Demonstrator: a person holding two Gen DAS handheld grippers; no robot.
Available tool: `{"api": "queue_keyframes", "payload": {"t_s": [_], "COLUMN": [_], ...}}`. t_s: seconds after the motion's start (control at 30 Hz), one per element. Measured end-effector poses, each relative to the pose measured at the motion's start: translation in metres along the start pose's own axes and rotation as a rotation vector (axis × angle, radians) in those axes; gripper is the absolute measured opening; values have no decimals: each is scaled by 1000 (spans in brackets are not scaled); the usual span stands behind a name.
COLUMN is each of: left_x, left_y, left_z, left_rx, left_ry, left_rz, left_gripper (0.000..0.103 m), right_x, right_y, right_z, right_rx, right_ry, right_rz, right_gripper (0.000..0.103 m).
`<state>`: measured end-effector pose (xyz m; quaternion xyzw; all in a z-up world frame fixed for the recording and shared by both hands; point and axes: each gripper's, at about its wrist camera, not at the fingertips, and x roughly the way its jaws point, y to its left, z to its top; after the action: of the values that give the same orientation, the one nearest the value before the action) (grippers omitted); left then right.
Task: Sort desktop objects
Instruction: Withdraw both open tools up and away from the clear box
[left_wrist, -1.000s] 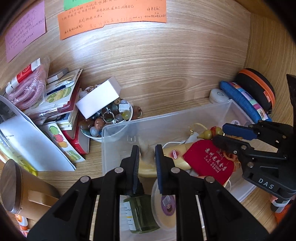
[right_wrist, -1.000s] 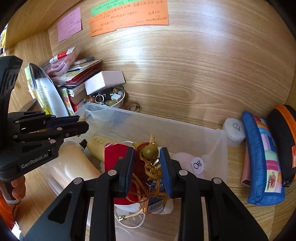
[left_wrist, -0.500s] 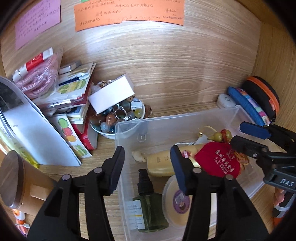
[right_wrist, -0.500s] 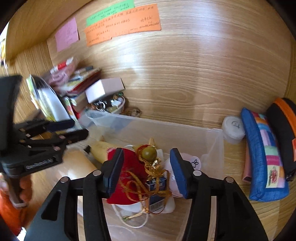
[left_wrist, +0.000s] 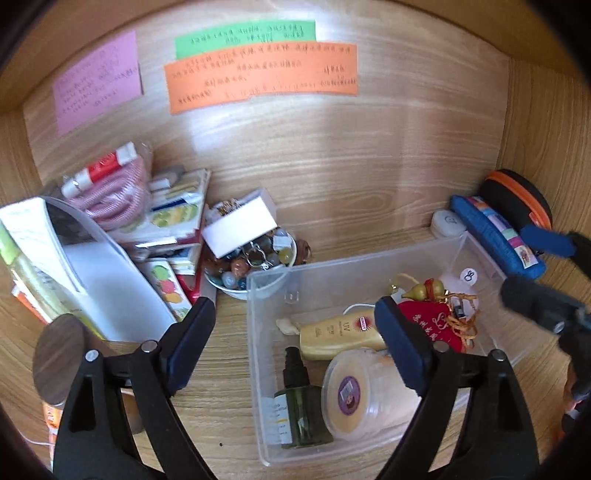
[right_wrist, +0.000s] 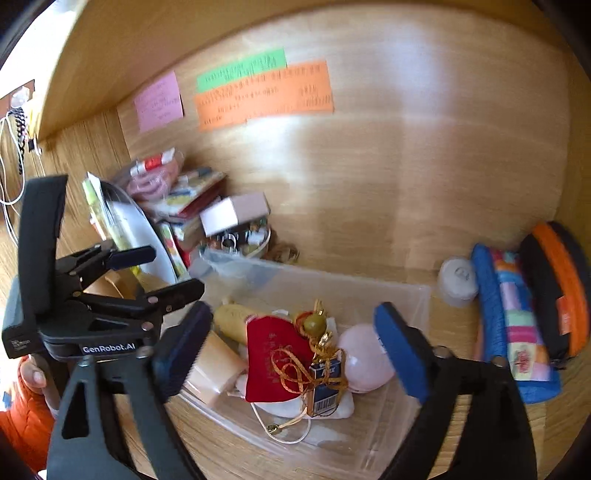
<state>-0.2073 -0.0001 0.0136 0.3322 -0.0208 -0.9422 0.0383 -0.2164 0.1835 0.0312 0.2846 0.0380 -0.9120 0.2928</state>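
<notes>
Over on the left, glossy booklets (left_wrist: 173, 218) lean by a bowl of smooth beads (left_wrist: 255, 258) — still unsorted. Left tongs (left_wrist: 295, 347) and right tongs (right_wrist: 291, 343) have just been opening, nothing between them. Clear plastic bin (left_wrist: 369, 258) holds a dark bottle (left_wrist: 299, 402), round tub (left_wrist: 354, 391), red velvet pouch (right_wrist: 273, 354). I'd lift straight clear — that gold cord (right_wrist: 295, 369) snags.

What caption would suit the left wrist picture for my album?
Open left gripper above a clear plastic bin holding a green spray bottle, sunscreen tube and red pouch.
</notes>
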Motion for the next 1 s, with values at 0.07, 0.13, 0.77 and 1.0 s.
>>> {"api": "queue_keyframes", "payload": {"t_s": [0.07, 0.13, 0.77, 1.0], "left_x": [-11, -24, -111, -127], "left_y": [2, 4, -5, -16], "left_z": [1, 2, -47, -64], "left_rx": [-6, -20, -66, -76], "left_ry": [-13, -35, -136, -171], "left_rz": [1, 6, -25, -1], "left_gripper": [92, 98, 99, 99], "right_x": [-15, -27, -85, -96], "right_y": [7, 14, 48, 55], "right_z": [4, 6, -35, -54], "right_rx": [-25, -51, -74, -70], "right_ry": [-44, -61, -92, -93], "right_rz": [-54, -71, -199, -250], "right_gripper": [103, 103, 103, 103]}}
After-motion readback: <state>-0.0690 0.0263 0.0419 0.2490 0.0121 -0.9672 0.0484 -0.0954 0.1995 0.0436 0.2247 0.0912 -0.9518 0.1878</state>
